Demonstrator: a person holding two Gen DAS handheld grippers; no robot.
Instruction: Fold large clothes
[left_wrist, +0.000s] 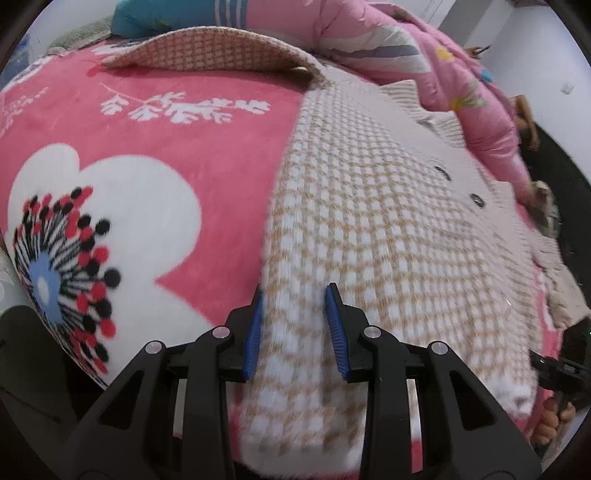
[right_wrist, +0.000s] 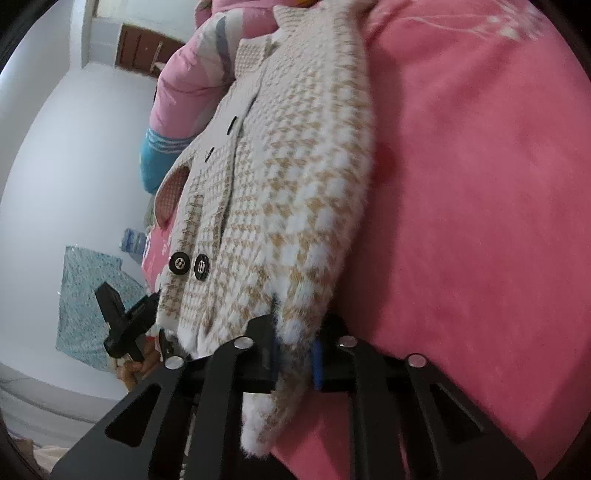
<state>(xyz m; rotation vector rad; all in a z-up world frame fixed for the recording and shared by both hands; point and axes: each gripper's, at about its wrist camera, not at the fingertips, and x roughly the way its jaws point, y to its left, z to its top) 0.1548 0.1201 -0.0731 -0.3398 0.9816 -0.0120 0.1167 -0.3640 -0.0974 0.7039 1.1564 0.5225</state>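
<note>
A fuzzy cream-and-tan houndstooth cardigan (left_wrist: 388, 229) with black buttons (right_wrist: 179, 264) is spread on a pink flowered blanket (left_wrist: 192, 147), one sleeve flung far left. Its near left hem is clenched between the left gripper (left_wrist: 295, 325) pads; its near right corner is pinched by the right gripper (right_wrist: 295, 354).

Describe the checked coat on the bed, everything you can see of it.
The coat is a fuzzy knit in a cream and tan houndstooth, with black buttons down a plain cream front band. It lies spread on the pink flowered blanket, one sleeve flung out beyond. The left hand-held gripper straddles its near hem; the right hand-held gripper pinches another hem edge.
</note>
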